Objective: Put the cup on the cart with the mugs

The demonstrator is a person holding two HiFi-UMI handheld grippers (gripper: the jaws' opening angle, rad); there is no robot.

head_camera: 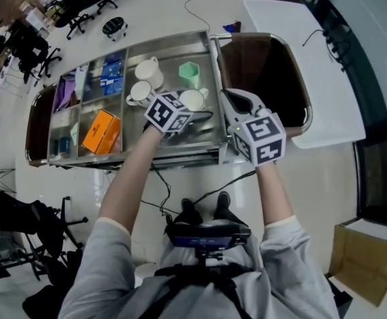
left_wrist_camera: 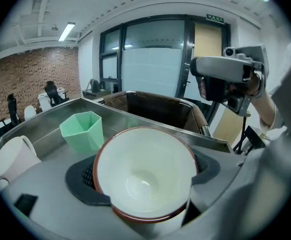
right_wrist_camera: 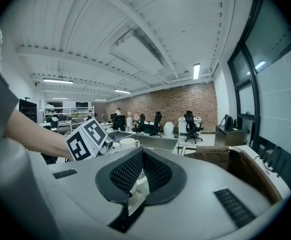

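Note:
My left gripper [head_camera: 183, 109] is shut on a white cup with a brown rim [left_wrist_camera: 145, 176], its mouth facing the camera. In the head view this cup [head_camera: 193, 99] hangs just over the steel cart tray [head_camera: 207, 135], near the front right. Behind it on the tray stand a pale green cup [left_wrist_camera: 83, 130] and white mugs [head_camera: 148, 72], with one white mug [left_wrist_camera: 13, 156] at the left. My right gripper [head_camera: 232, 102] is shut and holds nothing, to the right of the cup over the tray's right edge; its dark pads [right_wrist_camera: 158, 174] meet.
The cart's left compartments hold an orange box [head_camera: 100, 131] and blue and purple packets. A brown bin [head_camera: 263, 78] hangs at the cart's right end, beside a white table [head_camera: 313, 65]. Cables lie on the floor below, and office chairs stand at the far left.

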